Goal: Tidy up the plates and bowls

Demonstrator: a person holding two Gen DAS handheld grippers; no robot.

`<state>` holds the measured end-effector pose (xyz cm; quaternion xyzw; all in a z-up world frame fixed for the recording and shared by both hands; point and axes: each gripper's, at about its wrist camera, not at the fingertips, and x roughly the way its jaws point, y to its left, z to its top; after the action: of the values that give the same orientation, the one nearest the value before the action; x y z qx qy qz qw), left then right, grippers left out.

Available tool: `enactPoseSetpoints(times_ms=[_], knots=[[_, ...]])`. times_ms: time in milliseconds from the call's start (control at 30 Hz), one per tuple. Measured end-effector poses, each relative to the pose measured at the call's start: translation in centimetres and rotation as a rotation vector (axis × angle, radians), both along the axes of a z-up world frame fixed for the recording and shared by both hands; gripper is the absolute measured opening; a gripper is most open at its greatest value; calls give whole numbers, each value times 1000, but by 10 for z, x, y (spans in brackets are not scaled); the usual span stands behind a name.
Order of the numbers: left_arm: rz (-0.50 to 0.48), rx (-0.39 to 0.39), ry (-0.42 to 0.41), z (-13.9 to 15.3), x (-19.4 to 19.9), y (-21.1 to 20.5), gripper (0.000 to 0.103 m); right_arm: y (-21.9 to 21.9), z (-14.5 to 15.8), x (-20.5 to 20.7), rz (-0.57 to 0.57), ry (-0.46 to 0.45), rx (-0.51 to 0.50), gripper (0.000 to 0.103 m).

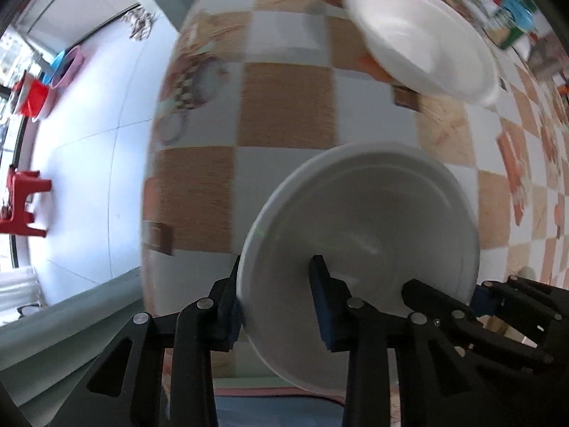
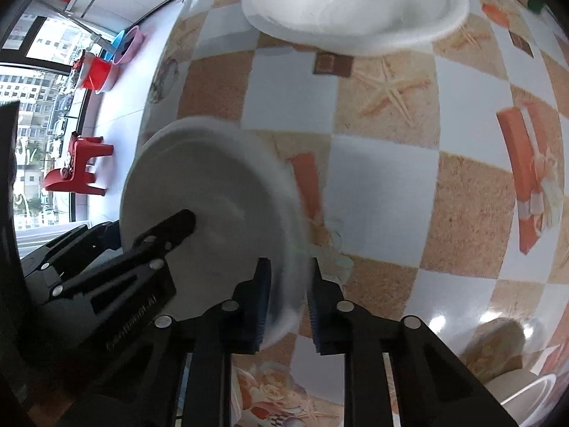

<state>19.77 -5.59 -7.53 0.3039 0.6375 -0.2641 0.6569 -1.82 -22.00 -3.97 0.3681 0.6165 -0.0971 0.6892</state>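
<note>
White plate [image 1: 359,235] sits at the near edge of the checkered counter [image 1: 284,106], its rim clamped on opposite sides by the jaws of the left gripper [image 1: 277,306] and right gripper [image 2: 288,306]. White bowl [image 1: 419,39] rests farther back.

Below me the table [image 2: 384,185] wears a checkered cloth of white and sandy squares, printed with a starfish [image 2: 391,92] and orange ribbon-tied bundles, and at its far right corner sit some blurred teal and green packages [image 1: 512,17]. Off to my left lies pale tiled floor [image 1: 89,163], where a red plastic stool [image 2: 80,167] stands near the window [image 2: 39,82], city buildings showing through the glass. Further along that wall I see a red bucket [image 2: 96,74] beside stacked pink and blue basins [image 2: 126,44], and a crumpled rag [image 1: 140,23] on the floor.
</note>
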Motion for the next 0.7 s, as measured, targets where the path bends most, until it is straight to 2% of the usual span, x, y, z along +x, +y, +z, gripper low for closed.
enactPoseSetpoints(times_ms=[267,400,700], knots=[[-81,0,31,-2,-47,-29,37,-29,0,-43,-54,14,-10,21],[-103,-1,38,-2,-69,-42,38,-38,2,-62,-57,35,-48,21],[-70,-27,3,10,-95,-45,38,-59,0,-97,-84,39,-35,22]])
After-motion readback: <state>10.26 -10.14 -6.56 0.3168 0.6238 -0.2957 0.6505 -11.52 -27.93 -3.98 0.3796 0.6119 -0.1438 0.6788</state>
